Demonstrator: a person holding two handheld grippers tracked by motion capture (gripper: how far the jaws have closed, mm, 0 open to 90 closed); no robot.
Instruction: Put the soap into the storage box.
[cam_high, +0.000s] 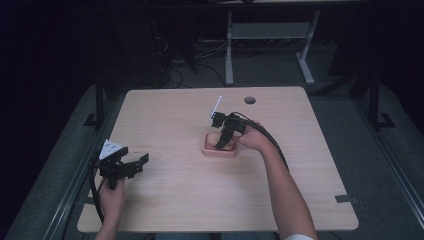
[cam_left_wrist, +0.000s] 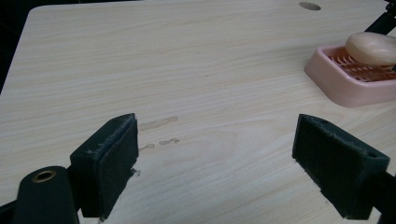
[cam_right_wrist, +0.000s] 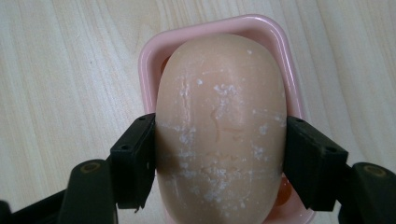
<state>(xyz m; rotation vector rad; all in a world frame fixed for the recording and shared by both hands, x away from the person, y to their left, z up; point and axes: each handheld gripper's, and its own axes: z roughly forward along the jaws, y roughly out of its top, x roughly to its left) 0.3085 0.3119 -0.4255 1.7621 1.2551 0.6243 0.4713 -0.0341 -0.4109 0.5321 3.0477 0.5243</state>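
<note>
A pale wood-grain table (cam_high: 165, 200) is filling the middle of the high view, with a round cable hole (cam_high: 250, 100) showing near its far edge. Beyond it the room is lying in darkness, where a grey desk frame (cam_high: 270, 35) and loose cables on the floor are just showing at the top of the frame.

In the left gripper view a few faint smears (cam_left_wrist: 159, 124) are marking the wood at centre. The soap dish (cam_left_wrist: 348, 79) is being cut off by the right edge there, and in the right gripper view its near end is hiding under the soap.

The right gripper (cam_right_wrist: 219, 154) is clamping its jaws on both sides of a beige oval soap bar (cam_right_wrist: 222, 126), which is sitting over the pink dish just right of centre in the high view; whether the bar is touching the dish cannot be told. White flecks and fine cracks are showing on the soap's surface.

The left gripper (cam_left_wrist: 215, 158) is gaping wide over bare wood at the lower left of the high view, gripping nothing.
</note>
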